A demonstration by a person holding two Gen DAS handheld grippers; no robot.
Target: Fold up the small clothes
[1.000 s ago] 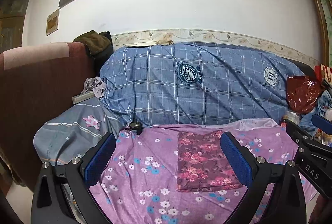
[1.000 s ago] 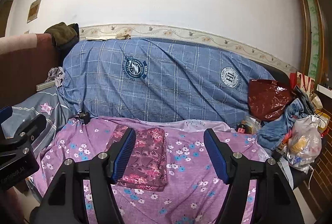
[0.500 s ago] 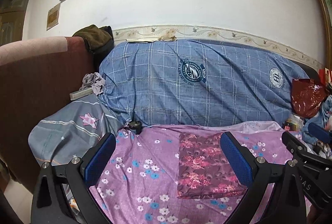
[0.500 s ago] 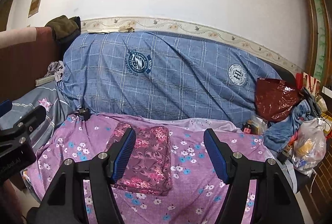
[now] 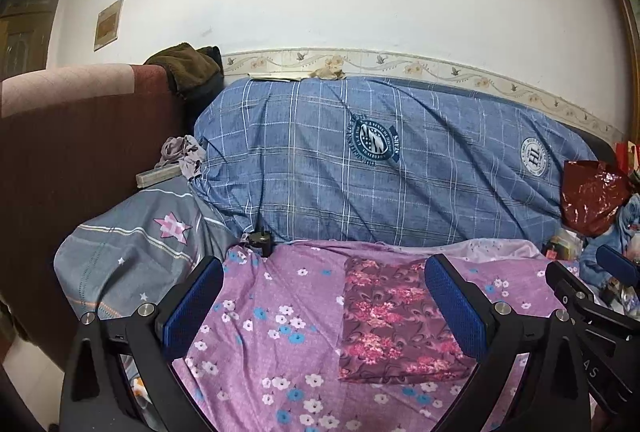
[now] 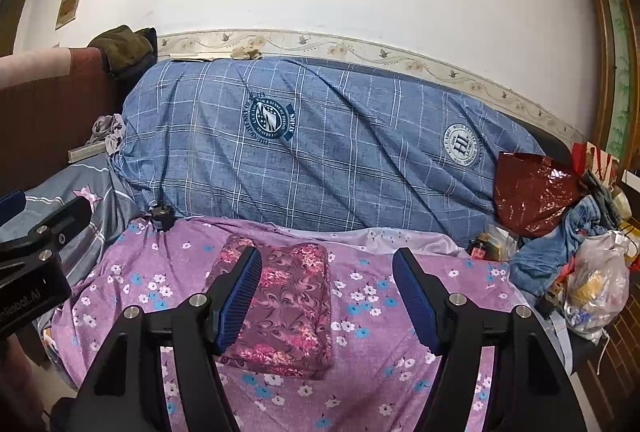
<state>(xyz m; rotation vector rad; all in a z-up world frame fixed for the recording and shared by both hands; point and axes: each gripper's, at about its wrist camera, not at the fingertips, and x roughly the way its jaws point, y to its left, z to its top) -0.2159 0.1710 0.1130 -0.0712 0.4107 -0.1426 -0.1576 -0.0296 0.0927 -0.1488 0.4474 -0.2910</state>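
The folded floral garment [image 5: 390,316] lies flat on the purple flowered sheet [image 5: 280,312]. The left gripper [image 5: 324,308] and the right gripper [image 6: 328,296] both stand wide and hold nothing. Judged light, soft, limp: take it at 1 edge or corner.

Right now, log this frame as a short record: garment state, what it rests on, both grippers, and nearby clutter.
garment: folded maroon floral cloth, lying as a flat rectangle
surface: purple flowered sheet spread over the sofa seat
backrest: blue plaid cover
left gripper: open, nothing between its jaws, above the sheet
right gripper: open, empty, above the sheet beside the cloth
clutter: red plastic bag and clear plastic bag at the sofa's right end
fold status: looks folded, not held
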